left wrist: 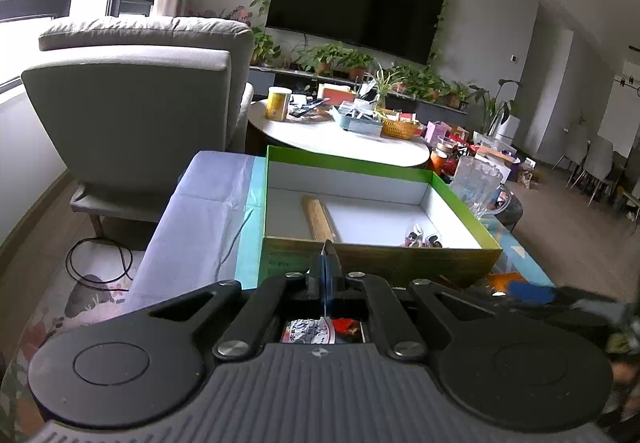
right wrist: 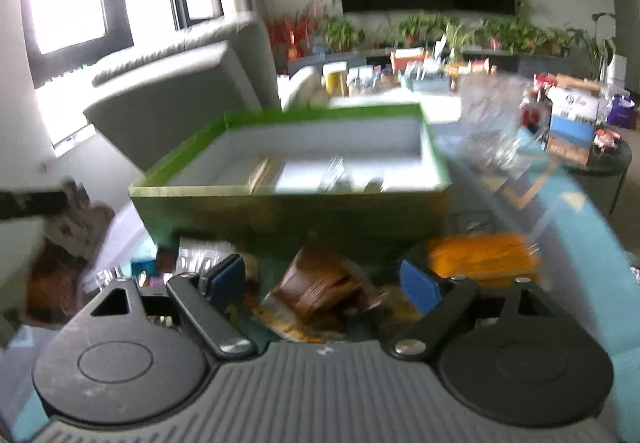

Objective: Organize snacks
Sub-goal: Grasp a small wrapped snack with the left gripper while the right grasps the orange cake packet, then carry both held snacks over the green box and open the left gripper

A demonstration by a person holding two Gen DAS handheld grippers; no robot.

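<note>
While my left hand-held gripper [left wrist: 327, 255] hangs just short of the green box [left wrist: 380, 263], its jaws are pressed fully together on the thin edge of a snack packet [left wrist: 308, 331], whose white-and-red wrapper hangs below the fingers and shows through the gap in the frame. The box lies straight ahead and slightly below, its near wall right in front of my fingertips, its long axis running left to right across my view. So the coming move, as I judge it, is forward and over that near wall, and my left hand is the one lined up for it.

My right hand-held gripper [right wrist: 322, 281] stands partly open with its two blue pads well apart; a brown snack packet [right wrist: 320, 295] lies on the desk between and beneath them, but the pads do not press on it. An orange packet [right wrist: 480, 255] sits just to its right, near the box's near wall.

Inside the box I count one tan stick-shaped pack [left wrist: 318, 217] lying near-to-far left of centre, and one small cluster of wrapped sweets [left wrist: 420, 239] at the near right; the blur keeps me from counting them singly.
</note>
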